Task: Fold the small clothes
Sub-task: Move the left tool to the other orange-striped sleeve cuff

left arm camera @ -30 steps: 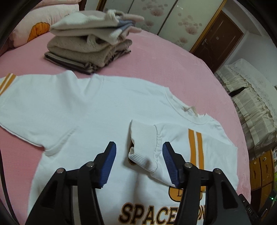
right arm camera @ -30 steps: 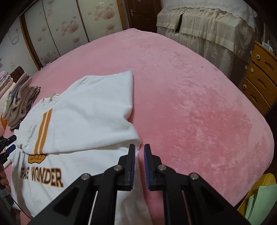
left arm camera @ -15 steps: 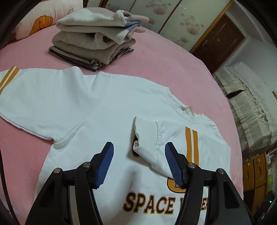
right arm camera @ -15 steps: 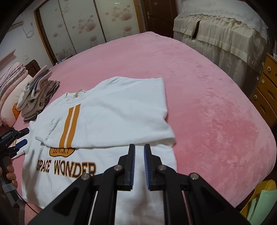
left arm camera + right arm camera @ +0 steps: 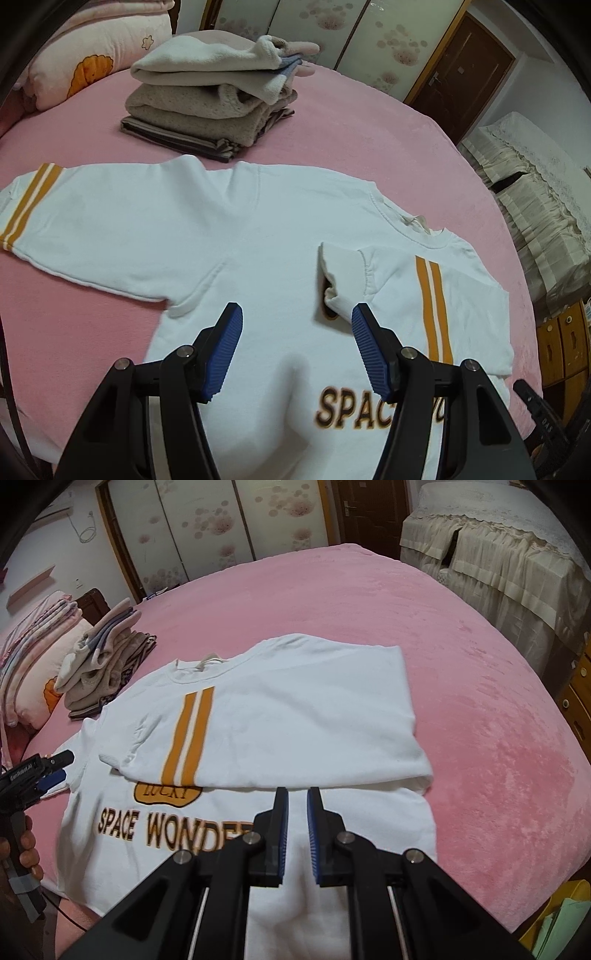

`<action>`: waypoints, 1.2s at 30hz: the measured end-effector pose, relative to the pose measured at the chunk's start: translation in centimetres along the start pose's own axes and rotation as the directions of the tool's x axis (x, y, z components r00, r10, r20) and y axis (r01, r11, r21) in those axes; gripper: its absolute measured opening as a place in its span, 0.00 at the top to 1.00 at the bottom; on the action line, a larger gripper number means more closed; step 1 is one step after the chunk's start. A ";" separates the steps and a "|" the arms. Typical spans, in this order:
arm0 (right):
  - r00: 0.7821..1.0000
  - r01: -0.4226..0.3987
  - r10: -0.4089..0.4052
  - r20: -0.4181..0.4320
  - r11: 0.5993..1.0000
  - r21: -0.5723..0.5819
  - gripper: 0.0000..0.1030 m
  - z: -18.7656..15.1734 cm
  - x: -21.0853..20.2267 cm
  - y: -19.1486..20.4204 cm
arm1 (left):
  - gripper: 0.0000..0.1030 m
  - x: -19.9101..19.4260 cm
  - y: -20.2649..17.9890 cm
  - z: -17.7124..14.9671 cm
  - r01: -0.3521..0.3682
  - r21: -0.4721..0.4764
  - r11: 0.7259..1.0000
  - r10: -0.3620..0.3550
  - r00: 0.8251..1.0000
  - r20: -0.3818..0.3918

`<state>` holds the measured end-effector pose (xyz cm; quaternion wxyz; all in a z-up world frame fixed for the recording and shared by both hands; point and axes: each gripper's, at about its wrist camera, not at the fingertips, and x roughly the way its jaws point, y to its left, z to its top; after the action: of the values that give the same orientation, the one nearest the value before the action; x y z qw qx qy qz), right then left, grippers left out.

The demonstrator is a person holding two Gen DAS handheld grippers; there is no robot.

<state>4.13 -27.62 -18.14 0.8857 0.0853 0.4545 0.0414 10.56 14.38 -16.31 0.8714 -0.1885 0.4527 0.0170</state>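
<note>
Left wrist: wide left tongs over the sweatshirt; right tongs narrow, seemingly empty.

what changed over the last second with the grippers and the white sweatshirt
Both grippers drew back from the white sweatshirt, so more of it shows in each view. The left gripper is open, holding nothing, with its jaws a touch wider than before. The right gripper stayed shut and empty. The sweatshirt lies as before: one sleeve folded across the chest, the other sleeve spread out. The stack of folded clothes is untouched.
</note>
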 end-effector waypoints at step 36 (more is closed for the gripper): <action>0.946 -0.305 0.322 -0.029 0.860 -0.408 0.75 10.5 2.6 36.8 | 0.19 -8.6 31.7 12.4 -0.380 -0.299 0.875 0.336 0.923 -0.189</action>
<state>14.31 7.71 -7.23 0.8742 -0.0275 0.3978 0.2770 8.80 49.27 -12.95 0.7773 -0.2452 0.5267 0.2412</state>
